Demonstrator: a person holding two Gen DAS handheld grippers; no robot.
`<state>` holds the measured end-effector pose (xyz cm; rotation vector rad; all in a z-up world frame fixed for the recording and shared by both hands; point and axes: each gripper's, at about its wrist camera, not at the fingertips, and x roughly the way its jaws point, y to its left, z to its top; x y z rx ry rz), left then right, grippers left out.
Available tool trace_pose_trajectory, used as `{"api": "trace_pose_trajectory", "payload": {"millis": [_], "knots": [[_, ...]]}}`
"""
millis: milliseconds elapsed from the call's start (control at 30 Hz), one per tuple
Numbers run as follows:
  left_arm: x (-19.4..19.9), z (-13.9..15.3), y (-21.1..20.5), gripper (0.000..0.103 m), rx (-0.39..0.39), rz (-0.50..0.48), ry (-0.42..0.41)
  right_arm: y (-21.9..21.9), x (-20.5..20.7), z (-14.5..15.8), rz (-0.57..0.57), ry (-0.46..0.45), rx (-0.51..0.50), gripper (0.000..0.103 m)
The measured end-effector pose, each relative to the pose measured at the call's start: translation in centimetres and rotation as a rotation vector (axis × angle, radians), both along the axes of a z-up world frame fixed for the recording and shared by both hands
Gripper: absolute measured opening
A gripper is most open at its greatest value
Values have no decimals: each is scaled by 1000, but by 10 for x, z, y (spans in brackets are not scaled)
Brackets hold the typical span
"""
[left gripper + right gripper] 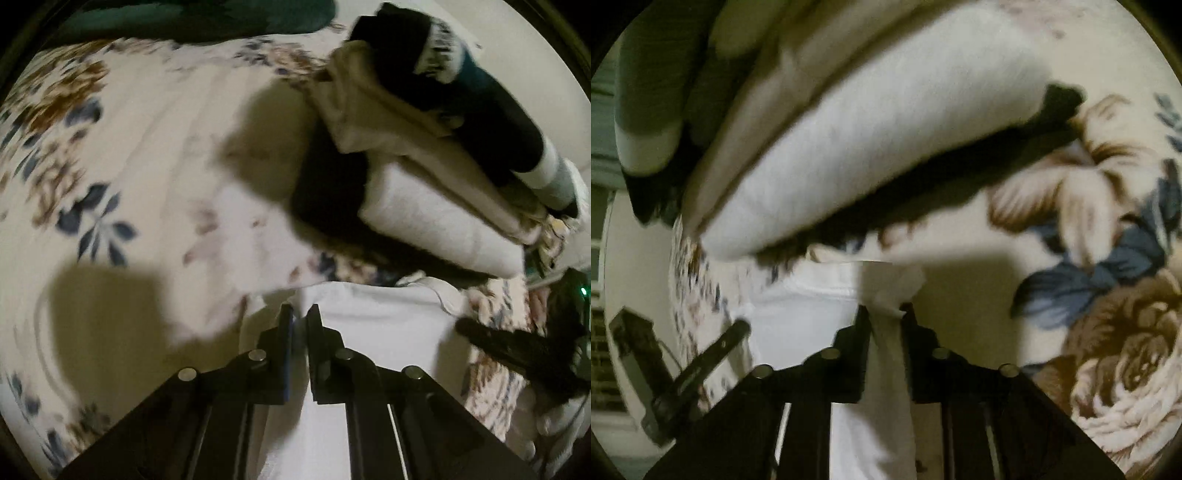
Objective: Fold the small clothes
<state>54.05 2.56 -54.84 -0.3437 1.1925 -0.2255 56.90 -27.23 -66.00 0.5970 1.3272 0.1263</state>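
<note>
A white garment (384, 321) hangs between my two grippers above a floral bedspread (147, 184). My left gripper (300, 312) is shut on one edge of it. My right gripper (884, 308) is shut on a bunched corner of the same white garment (812, 317). Each gripper shows in the other's view, the right one at the lower right (517, 350) and the left one at the lower left (701, 362). A stack of folded clothes (436, 177) lies just beyond, white and beige pieces with dark ones on top.
The stack of folded clothes fills the upper part of the right wrist view (868, 147). A dark green cloth (184, 18) lies at the far edge of the bed. The floral bedspread (1108, 277) spreads to the right.
</note>
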Motion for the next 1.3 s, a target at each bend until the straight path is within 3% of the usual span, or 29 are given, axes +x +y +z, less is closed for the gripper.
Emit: {"api": "trace_pose_trajectory", "payload": {"millis": [133,200,267,333,367,467,567,667,700,733,767,800,833,900,1133,1300], "knots": [[14,-18,0,9,-28,-81,71,-1,4,-8,-52,30,-61,11],[20,-26,11,10,-104,-92,118,1,4,-13,-43,67,-61,14],[17,-21,30,24,-181,-80,107,-6,3,-13,-57,92,-3,33],[10,-16,49,68,-249,-45,70,-22,-1,-10,-76,79,72,59],[10,-18,54,71,-284,-32,61,-28,-1,-9,-79,70,98,62],[15,-37,53,71,-342,-45,107,-36,1,-18,-45,81,136,62],[25,-45,36,71,-305,-90,108,-38,8,-33,-15,98,180,63],[31,-37,17,65,-251,-130,43,-36,14,-36,18,79,215,63],[31,-32,10,47,-225,-154,18,-34,15,-36,28,70,228,63],[33,-30,6,15,-209,-171,10,-32,17,-34,44,62,243,61],[34,-28,1,10,-195,-194,13,-28,19,-33,64,57,248,56],[34,-26,-1,10,-192,-203,12,-24,19,-32,79,52,242,30],[34,-24,-2,10,-184,-205,4,-16,20,-30,95,51,223,16],[33,-18,-2,9,-187,-209,-4,-11,21,-23,110,28,183,8],[-2,36,14,9,-211,-207,-121,-7,-8,16,121,-99,194,3],[-55,75,30,9,-265,-198,-162,8,-66,59,190,-185,192,3]]}}
